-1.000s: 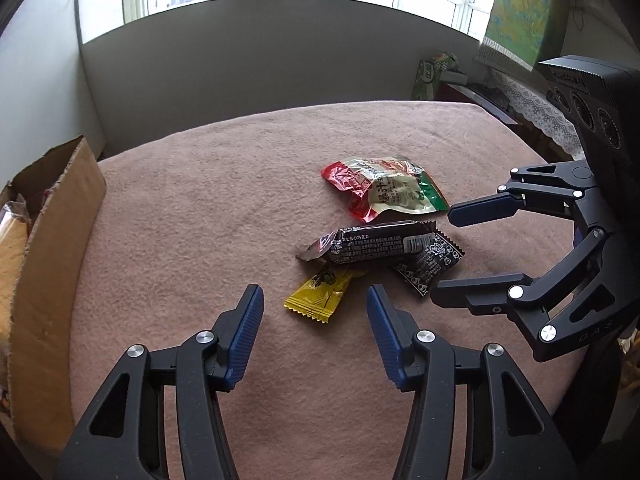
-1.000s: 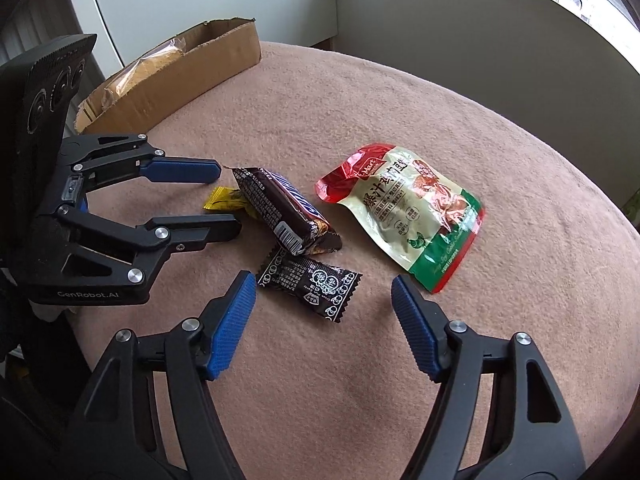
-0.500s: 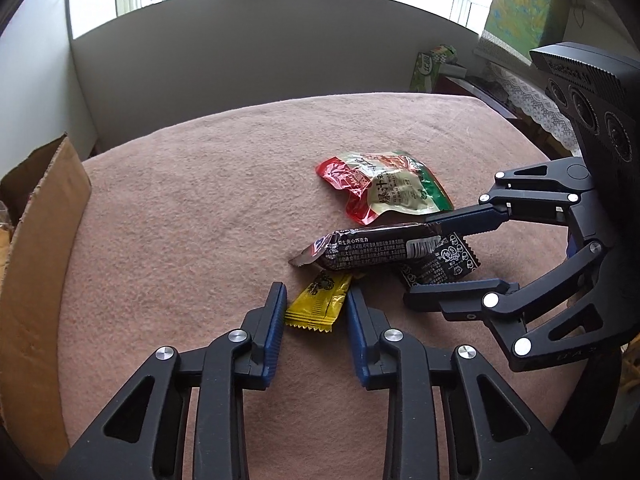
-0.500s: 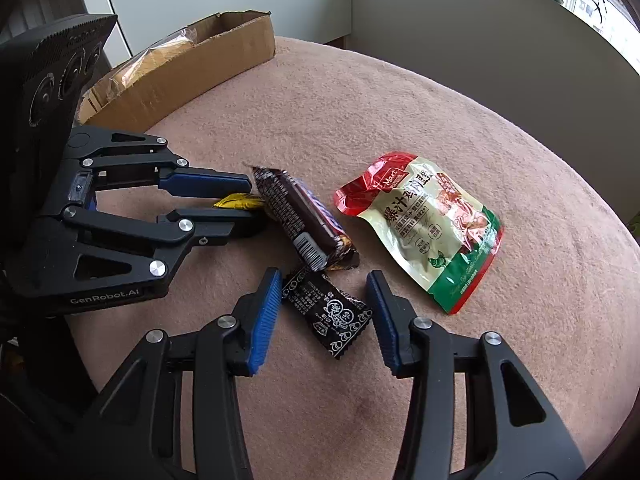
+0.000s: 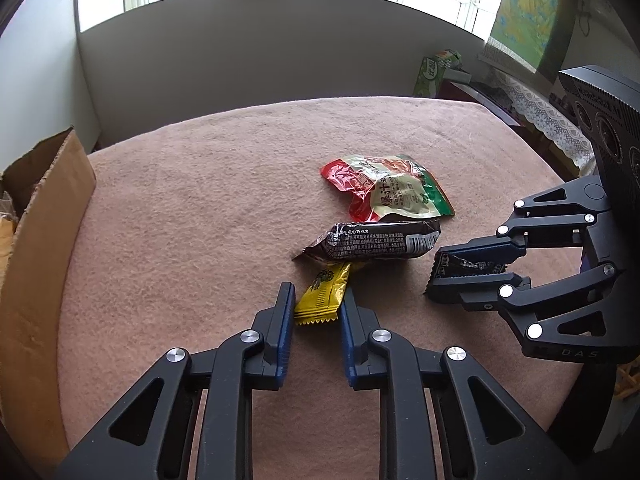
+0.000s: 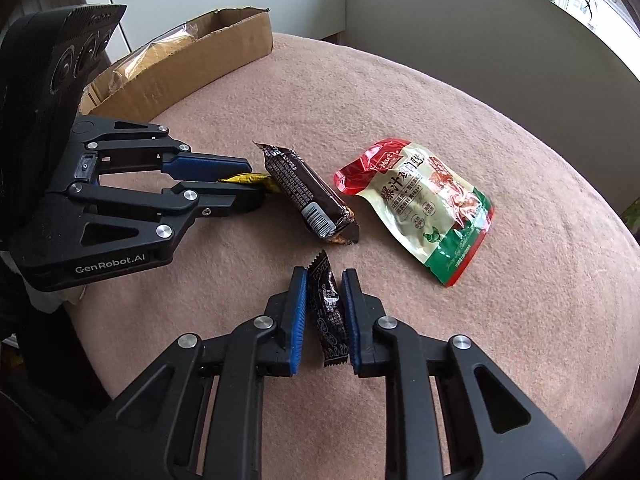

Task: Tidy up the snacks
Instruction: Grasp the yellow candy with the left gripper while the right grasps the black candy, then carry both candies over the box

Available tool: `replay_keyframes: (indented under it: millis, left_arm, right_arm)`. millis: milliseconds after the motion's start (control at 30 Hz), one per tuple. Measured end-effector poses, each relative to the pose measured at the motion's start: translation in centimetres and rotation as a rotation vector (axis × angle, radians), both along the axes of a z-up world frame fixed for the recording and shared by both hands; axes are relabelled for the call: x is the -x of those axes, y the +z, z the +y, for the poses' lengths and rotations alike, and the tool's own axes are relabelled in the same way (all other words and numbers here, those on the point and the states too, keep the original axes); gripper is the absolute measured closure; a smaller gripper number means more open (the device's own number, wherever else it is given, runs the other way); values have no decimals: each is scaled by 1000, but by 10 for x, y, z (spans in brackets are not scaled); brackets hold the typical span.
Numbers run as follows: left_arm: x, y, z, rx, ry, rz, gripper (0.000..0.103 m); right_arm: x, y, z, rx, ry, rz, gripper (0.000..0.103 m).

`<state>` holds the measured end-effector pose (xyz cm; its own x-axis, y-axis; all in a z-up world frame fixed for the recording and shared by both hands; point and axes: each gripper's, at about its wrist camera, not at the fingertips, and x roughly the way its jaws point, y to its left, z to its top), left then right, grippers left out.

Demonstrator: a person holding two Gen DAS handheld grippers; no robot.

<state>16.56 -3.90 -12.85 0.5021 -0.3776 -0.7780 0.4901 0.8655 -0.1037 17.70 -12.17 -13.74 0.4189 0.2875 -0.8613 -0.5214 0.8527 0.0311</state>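
Observation:
My left gripper (image 5: 318,300) is shut on a small yellow candy packet (image 5: 323,296), whose far end lies under a dark chocolate bar (image 5: 372,240). My right gripper (image 6: 324,284) is shut on a small black candy packet (image 6: 329,312); it also shows in the left wrist view (image 5: 464,266). The chocolate bar (image 6: 304,196) lies between the two grippers. A red, cream and green snack pouch (image 5: 388,190) lies flat behind it, also seen in the right wrist view (image 6: 424,204). All rest on a pink cloth-covered table (image 5: 200,208).
An open cardboard box (image 5: 36,240) stands at the table's left edge, with a clear-wrapped package inside (image 6: 156,50). A grey wall panel (image 5: 240,60) runs behind the table. A side table with lace cloth (image 5: 548,120) stands at the far right.
Both grippers have closed from wide open: the left onto the yellow packet, the right onto the black packet. The black packet now stands on edge between the right fingers.

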Motion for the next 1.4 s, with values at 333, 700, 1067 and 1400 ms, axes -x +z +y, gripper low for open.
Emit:
replay_keyframes:
  millis: [333, 700, 1067, 1400]
  left_arm:
    - [7, 5, 12, 43, 1, 0, 85]
    - [10, 17, 39, 125, 36, 6, 91]
    - [7, 10, 19, 81, 13, 2, 92]
    - [9, 22, 14, 140, 14, -6, 97]
  right_arm:
    - [11, 8, -12, -47, -52, -5, 93]
    - [20, 39, -8, -58, -76, -79, 93]
    - [23, 34, -1, -55, -71, -73, 93]
    - [28, 48, -9, -75, -99, -111, 93]
